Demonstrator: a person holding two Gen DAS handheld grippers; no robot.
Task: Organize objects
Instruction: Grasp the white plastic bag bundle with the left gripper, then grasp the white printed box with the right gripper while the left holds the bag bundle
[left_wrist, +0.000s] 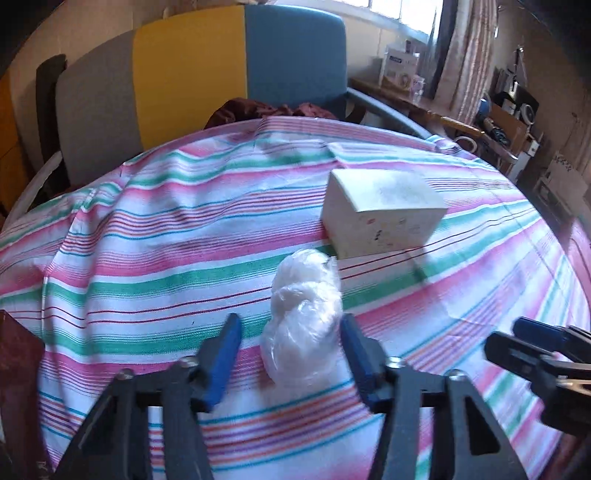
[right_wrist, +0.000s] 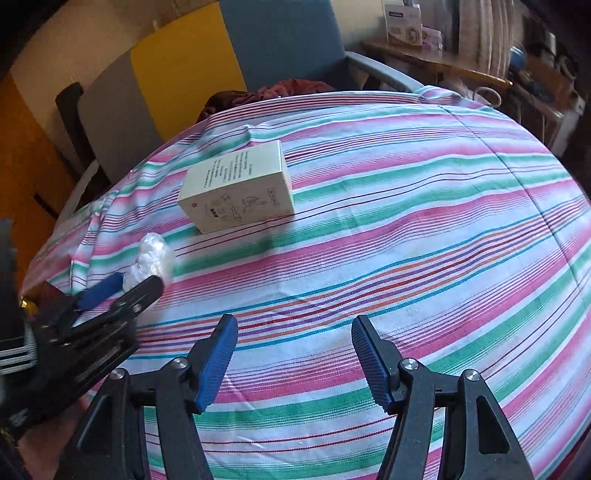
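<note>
A crumpled clear plastic bag (left_wrist: 304, 317) lies on the striped tablecloth (left_wrist: 147, 258), between the blue pads of my left gripper (left_wrist: 290, 332). The jaws are open around it; the right pad is close to the bag. A cream carton box (left_wrist: 382, 212) lies just beyond the bag. In the right wrist view the box (right_wrist: 238, 188) lies at the upper left, and the bag (right_wrist: 151, 258) sits at the left gripper's tips (right_wrist: 122, 286). My right gripper (right_wrist: 293, 334) is open and empty above the cloth (right_wrist: 406, 221); it also shows in the left wrist view (left_wrist: 532, 343).
A chair with grey, yellow and blue panels (left_wrist: 192, 77) stands behind the table, with dark red cloth (left_wrist: 258, 110) on its seat. A cluttered wooden shelf (left_wrist: 480, 122) is at the right. A dark brown object (left_wrist: 16, 376) is at the left edge.
</note>
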